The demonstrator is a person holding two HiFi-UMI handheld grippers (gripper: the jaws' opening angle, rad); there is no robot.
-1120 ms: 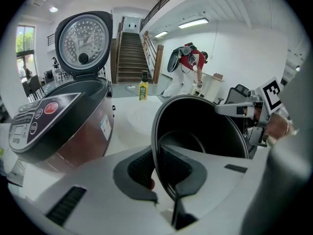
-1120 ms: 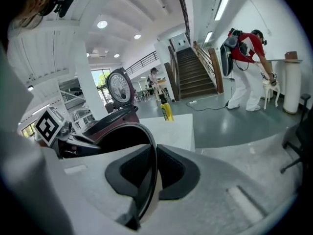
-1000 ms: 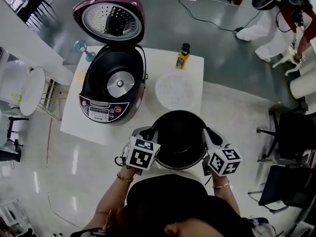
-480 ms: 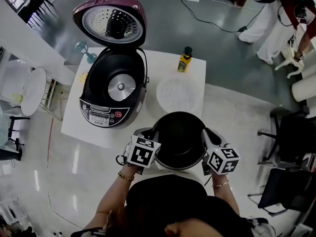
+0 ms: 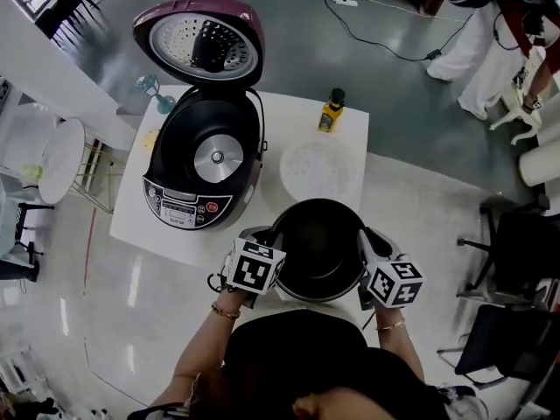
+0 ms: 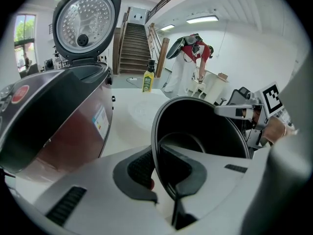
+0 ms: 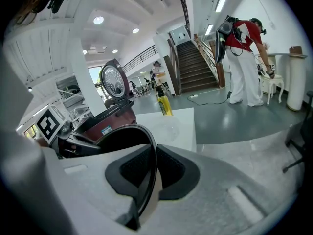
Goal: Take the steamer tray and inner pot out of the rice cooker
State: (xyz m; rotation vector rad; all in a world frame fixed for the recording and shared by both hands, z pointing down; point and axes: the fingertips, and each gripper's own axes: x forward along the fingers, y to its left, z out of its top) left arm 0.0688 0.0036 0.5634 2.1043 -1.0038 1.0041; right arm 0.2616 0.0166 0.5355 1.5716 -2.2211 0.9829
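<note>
The black inner pot [image 5: 319, 248] hangs in the air over the near edge of the white table [image 5: 131, 221], held between both grippers. My left gripper [image 5: 273, 245] is shut on the pot's left rim [image 6: 155, 131], one pad inside and one outside. My right gripper [image 5: 366, 247] is shut on the opposite rim [image 7: 152, 153]. The white steamer tray [image 5: 317, 169] lies flat on the table just beyond the pot. The maroon rice cooker [image 5: 201, 160] stands at the table's left, its lid up and its cavity empty.
A yellow bottle [image 5: 330, 112] stands at the table's far edge, and a blue glass [image 5: 149, 90] near the cooker's lid. A person in red and white [image 5: 516, 51] bends over at the far right. Dark chairs [image 5: 516, 261] stand right of the table.
Both grippers keep their hold on the pot. The pot has edged slightly towards the table; nothing else has moved.
</note>
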